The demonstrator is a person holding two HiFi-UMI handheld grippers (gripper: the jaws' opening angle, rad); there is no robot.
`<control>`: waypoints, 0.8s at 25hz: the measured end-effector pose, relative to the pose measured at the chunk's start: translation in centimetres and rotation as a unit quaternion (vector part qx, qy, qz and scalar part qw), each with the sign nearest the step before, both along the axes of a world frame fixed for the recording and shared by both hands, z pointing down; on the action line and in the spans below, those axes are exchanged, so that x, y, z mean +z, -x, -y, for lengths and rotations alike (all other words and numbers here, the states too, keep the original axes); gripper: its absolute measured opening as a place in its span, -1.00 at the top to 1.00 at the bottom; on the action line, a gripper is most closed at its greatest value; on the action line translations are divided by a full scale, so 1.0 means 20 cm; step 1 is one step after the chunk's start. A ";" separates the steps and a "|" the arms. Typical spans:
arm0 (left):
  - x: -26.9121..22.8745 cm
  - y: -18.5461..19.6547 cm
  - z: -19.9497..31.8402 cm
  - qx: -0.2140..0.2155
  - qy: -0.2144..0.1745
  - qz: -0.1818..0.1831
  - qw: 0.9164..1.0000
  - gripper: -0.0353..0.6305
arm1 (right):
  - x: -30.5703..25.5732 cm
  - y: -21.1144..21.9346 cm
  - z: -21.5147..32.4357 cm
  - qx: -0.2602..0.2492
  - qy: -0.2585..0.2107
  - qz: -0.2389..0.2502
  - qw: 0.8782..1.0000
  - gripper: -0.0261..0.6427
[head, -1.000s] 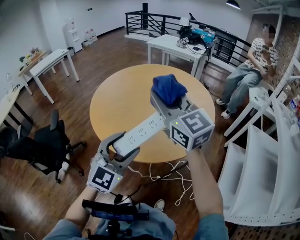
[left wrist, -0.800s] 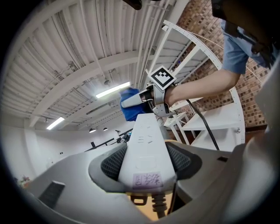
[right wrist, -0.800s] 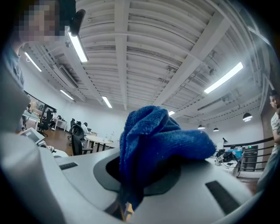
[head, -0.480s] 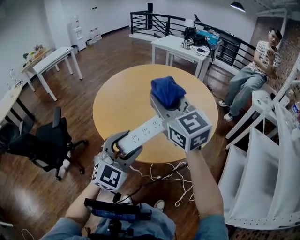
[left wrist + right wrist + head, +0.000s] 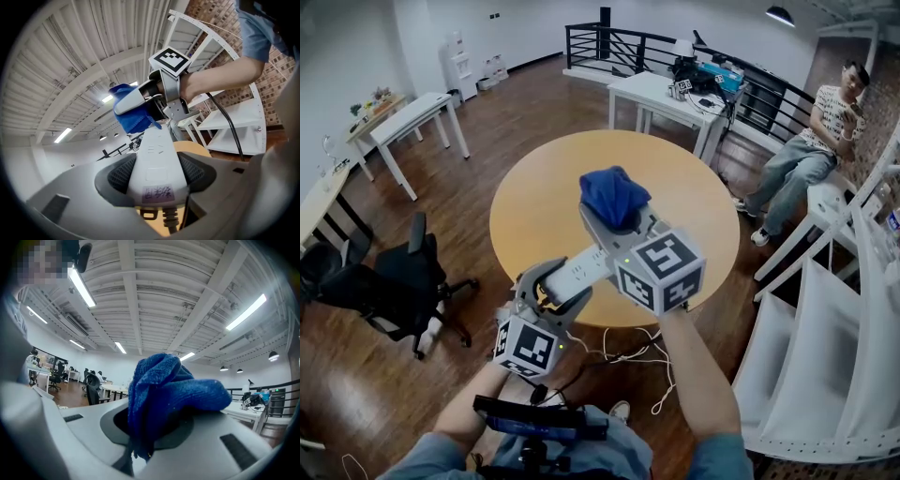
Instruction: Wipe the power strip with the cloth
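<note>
Nubbly, matt blue cloth (image 5: 164, 394). Smooth, faintly glossy white plastic power strip (image 5: 154, 143). Matt grey plastic left gripper (image 5: 157, 174), textured dark pads (image 5: 123, 174). Shiny wood floor (image 5: 366, 375) at eight o'clock.

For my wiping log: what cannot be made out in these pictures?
Head view: far end of the power strip, hidden behind the right hand-held gripper.
Right gripper view: whether the cloth touches the power strip; the cloth covers that.
Left gripper view: label too blurred to read; cord cut off by the bottom edge.
</note>
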State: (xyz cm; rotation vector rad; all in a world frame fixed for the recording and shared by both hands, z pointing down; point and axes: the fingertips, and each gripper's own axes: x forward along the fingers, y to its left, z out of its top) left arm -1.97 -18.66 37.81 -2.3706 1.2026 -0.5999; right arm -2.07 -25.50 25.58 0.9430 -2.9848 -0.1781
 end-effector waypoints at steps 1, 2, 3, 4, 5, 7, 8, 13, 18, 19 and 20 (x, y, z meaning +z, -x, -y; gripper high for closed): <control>0.00 0.00 0.01 0.000 0.000 0.001 1.000 0.05 | 0.00 0.02 -0.01 -0.004 0.001 0.002 1.000 0.75; 0.00 -0.01 0.01 0.001 -0.001 0.001 1.000 0.05 | 0.01 0.04 -0.02 -0.009 0.003 0.003 1.000 0.75; 0.00 -0.01 0.01 0.003 -0.002 0.002 1.000 0.05 | 0.02 0.06 -0.04 -0.013 0.004 0.005 1.000 0.74; 0.00 -0.01 0.01 0.004 -0.003 0.003 1.000 0.05 | 0.02 0.08 -0.06 -0.018 0.006 0.006 1.000 0.75; 0.01 0.00 0.01 0.003 -0.002 0.004 1.000 0.05 | 0.03 0.11 -0.08 -0.022 0.008 0.009 1.000 0.74; 0.03 0.01 0.02 0.000 0.000 0.004 1.000 0.05 | 0.05 0.15 -0.11 -0.031 0.013 0.013 0.999 0.74; 0.04 0.02 0.02 0.000 -0.001 0.004 1.000 0.05 | 0.06 0.17 -0.12 -0.035 0.015 0.015 0.999 0.75; 0.05 0.01 0.04 0.005 -0.005 0.009 1.000 0.05 | 0.09 0.24 -0.17 -0.052 0.025 0.029 0.998 0.74; 0.05 0.01 0.05 0.001 -0.004 0.012 1.000 0.05 | 0.10 0.28 -0.20 -0.060 0.027 0.028 0.997 0.75; 0.05 0.01 0.05 -0.001 -0.003 0.012 1.000 0.05 | 0.10 0.28 -0.20 -0.060 0.027 0.028 0.997 0.74; 0.05 0.02 0.05 -0.001 -0.003 0.012 1.000 0.05 | 0.10 0.28 -0.20 -0.059 0.026 0.028 0.998 0.74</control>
